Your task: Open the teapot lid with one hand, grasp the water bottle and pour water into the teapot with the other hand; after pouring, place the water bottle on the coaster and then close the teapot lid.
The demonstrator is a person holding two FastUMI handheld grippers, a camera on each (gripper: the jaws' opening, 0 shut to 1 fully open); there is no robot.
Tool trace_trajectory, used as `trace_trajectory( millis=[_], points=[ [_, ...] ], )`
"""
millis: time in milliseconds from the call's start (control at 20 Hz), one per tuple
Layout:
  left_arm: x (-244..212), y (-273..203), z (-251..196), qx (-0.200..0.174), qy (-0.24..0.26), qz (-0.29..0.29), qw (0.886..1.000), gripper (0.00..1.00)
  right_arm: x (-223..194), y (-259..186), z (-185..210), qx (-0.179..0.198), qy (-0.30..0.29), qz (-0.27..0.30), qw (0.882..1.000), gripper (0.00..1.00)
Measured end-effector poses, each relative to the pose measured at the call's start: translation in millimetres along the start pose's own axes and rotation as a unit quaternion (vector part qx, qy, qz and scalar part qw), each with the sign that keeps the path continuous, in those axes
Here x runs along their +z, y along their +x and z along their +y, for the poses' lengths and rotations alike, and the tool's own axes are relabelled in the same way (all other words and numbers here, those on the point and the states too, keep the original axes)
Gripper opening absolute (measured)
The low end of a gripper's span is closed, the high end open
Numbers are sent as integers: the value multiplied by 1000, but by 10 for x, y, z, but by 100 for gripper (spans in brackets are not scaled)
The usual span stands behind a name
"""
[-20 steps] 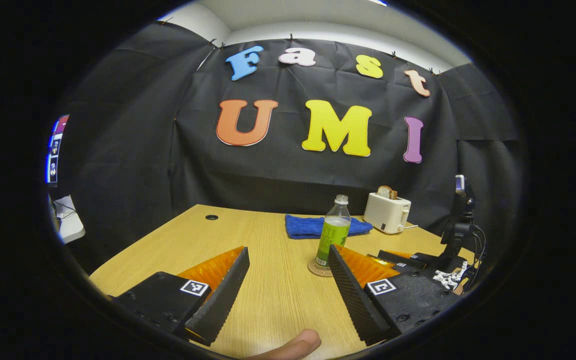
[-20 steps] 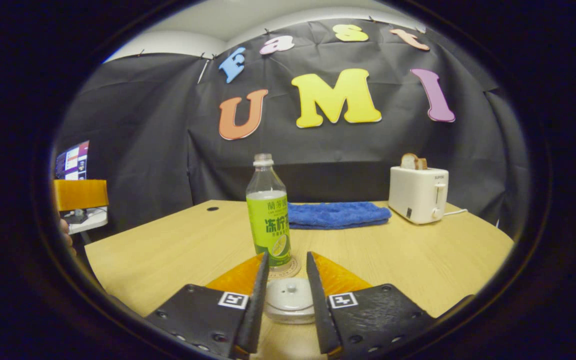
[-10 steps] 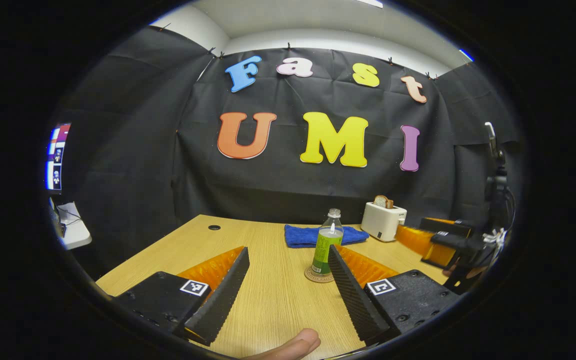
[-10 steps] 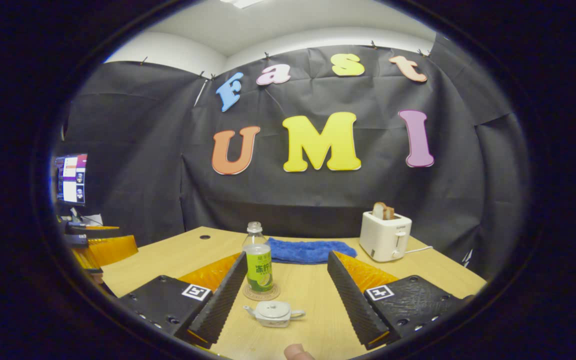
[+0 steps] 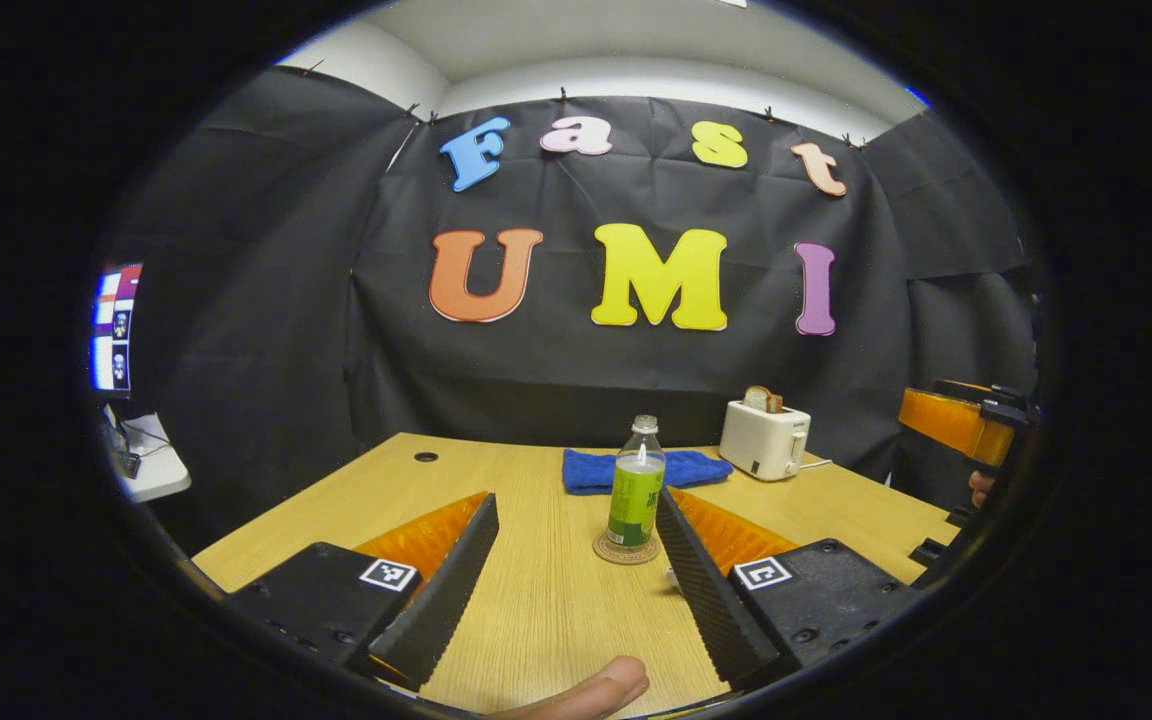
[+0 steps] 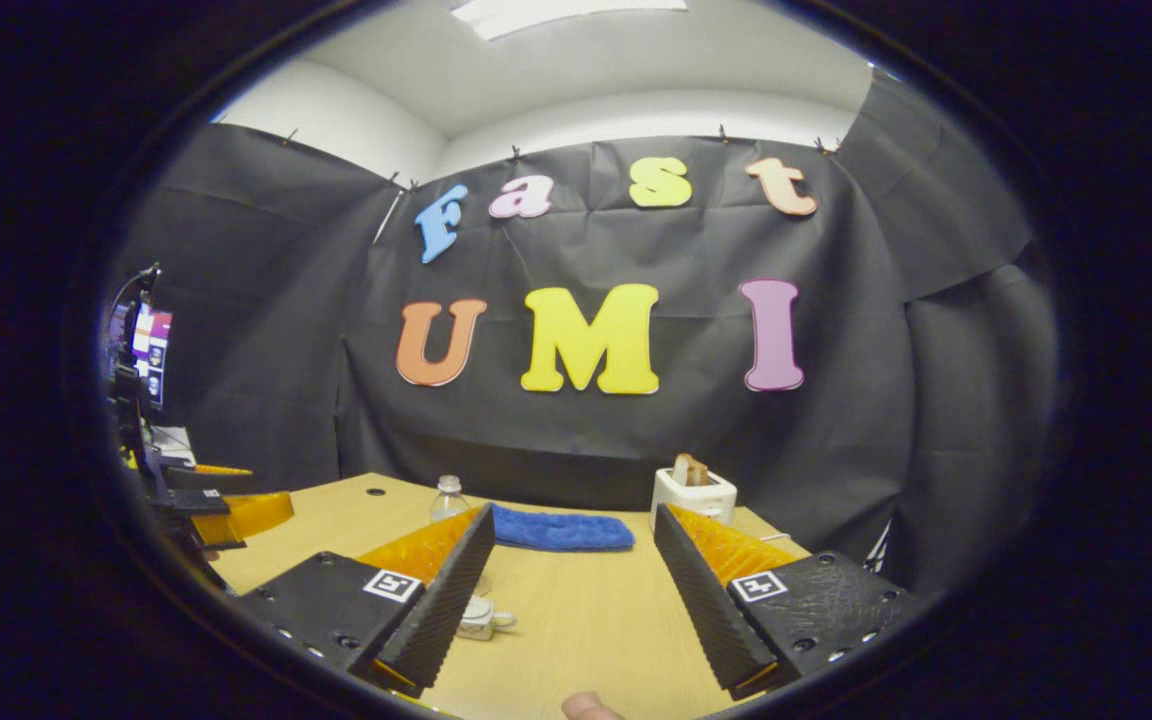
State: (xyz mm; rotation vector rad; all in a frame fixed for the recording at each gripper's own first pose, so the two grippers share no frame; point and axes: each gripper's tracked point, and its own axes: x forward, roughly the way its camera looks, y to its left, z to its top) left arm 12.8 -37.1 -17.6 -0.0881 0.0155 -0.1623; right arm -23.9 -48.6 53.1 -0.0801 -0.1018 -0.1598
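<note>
A: Both jaws are spread and empty. Ahead of the left hand-held gripper (image 5: 576,545), between its fingers, the water bottle (image 5: 636,482) stands upright on its coaster (image 5: 625,548).

B: And the right hand-held gripper (image 6: 571,555)?

A: Raised above the desk (image 6: 576,620). The teapot (image 6: 481,616) sits low beside its left finger, lid apparently seated.

B: Then this looks like the finish. I'd retreat straight back, keep the fingers wide, and avoid clipping the bottle or the teapot handle.

A: The blue cloth (image 6: 558,529) and toaster (image 6: 693,491) lie farther off, well clear.
</note>
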Motion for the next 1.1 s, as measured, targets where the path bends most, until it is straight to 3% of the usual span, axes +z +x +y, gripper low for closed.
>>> trace_trajectory(
  millis=[200,350,750,1100],
  points=[
    [47,-17,-11,26,36,-19,999,99,-292,19,-267,-6,1,28,1000,96],
    [34,1,-26,35,31,-24,999,99,-284,35,-327,-5,-2,27,1000,96],
    [-65,86,12,49,47,-22,997,99,-429,96,-151,17,-23,40,999,97],
    [-119,101,96,57,43,-11,997,99,-459,120,-177,14,-17,43,999,95]
  ],
)
